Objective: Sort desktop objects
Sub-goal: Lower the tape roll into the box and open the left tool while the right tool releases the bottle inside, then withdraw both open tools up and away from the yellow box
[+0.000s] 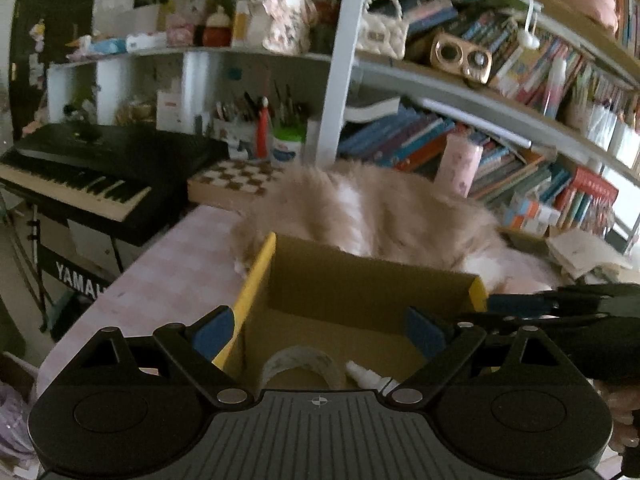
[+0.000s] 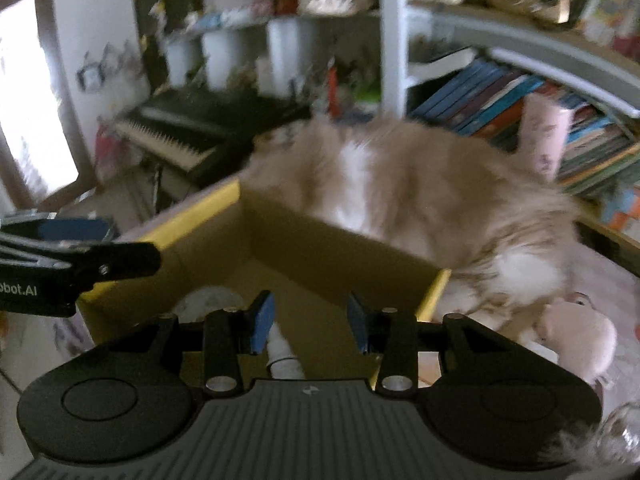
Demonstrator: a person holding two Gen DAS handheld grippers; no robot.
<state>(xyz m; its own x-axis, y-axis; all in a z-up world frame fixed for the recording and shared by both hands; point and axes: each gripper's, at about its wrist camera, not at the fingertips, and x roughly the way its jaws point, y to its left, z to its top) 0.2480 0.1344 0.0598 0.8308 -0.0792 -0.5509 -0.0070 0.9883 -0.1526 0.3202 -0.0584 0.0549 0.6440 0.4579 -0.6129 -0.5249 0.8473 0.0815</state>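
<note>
An open cardboard box [image 1: 360, 284] with yellow edges stands on the pink checked table. A roll of clear tape [image 1: 302, 364] and a small white bottle [image 1: 368, 378] lie on its floor. My left gripper [image 1: 320, 334] hangs over the box's near side, jaws wide open and holding nothing. My right gripper [image 2: 310, 324] hovers over the same box [image 2: 320, 248], its jaws a little apart and empty. The white bottle [image 2: 282, 354] lies below them, under the left pad. The tape roll [image 2: 208, 300] shows to its left. Each gripper appears in the other's view: right gripper [image 1: 520, 308], left gripper [image 2: 108, 248].
A fluffy tan and white cat [image 1: 372, 208] lies right behind the box. A pink plush toy [image 2: 576, 332] sits to the box's right. A chessboard [image 1: 240, 178], a black keyboard [image 1: 80, 176], a pink tumbler [image 1: 460, 164] and crowded bookshelves [image 1: 520, 80] lie beyond.
</note>
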